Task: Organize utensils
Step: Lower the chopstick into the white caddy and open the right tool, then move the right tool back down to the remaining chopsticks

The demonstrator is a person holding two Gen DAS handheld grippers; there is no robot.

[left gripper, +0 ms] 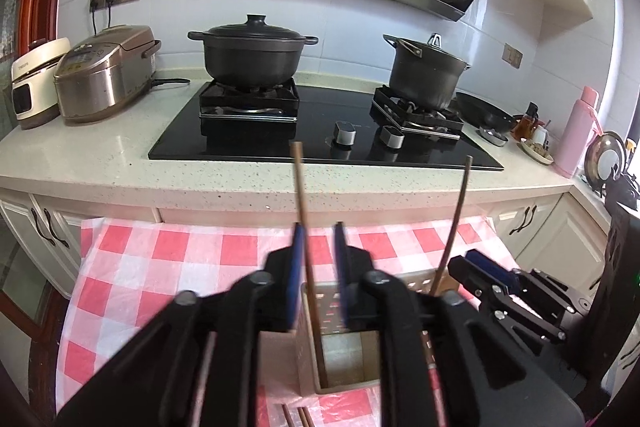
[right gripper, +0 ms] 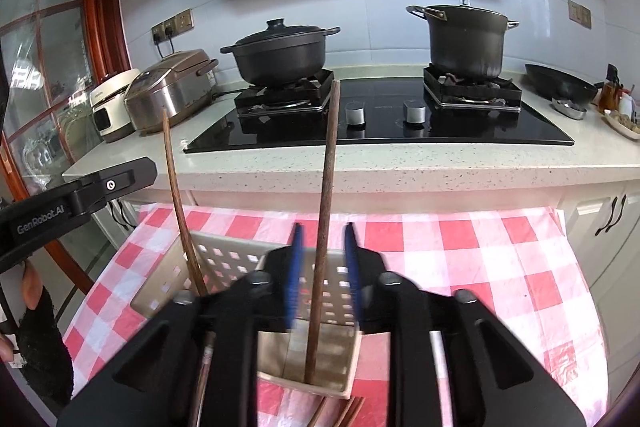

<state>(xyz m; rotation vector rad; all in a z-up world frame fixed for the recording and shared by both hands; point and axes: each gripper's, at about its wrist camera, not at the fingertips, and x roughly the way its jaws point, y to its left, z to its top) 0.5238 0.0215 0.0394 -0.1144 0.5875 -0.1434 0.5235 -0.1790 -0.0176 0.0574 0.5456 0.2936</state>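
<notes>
Two hand-held tongs work over a perforated beige utensil holder (right gripper: 240, 263) standing on a tabletop covered by a red-and-white checked cloth (right gripper: 480, 267), in front of a gas hob (right gripper: 380, 123) carrying two dark pots. The left tongs (left gripper: 318, 251) stand apart around a wooden chopstick (left gripper: 301, 195) that rests upright in the holder, its shaft just beside the left blue pad. The right tongs (right gripper: 322, 247) are likewise spread, with a second chopstick (right gripper: 326, 195) standing between them in another compartment. More chopsticks (right gripper: 344, 413) lie on the cloth below the holder.
</notes>
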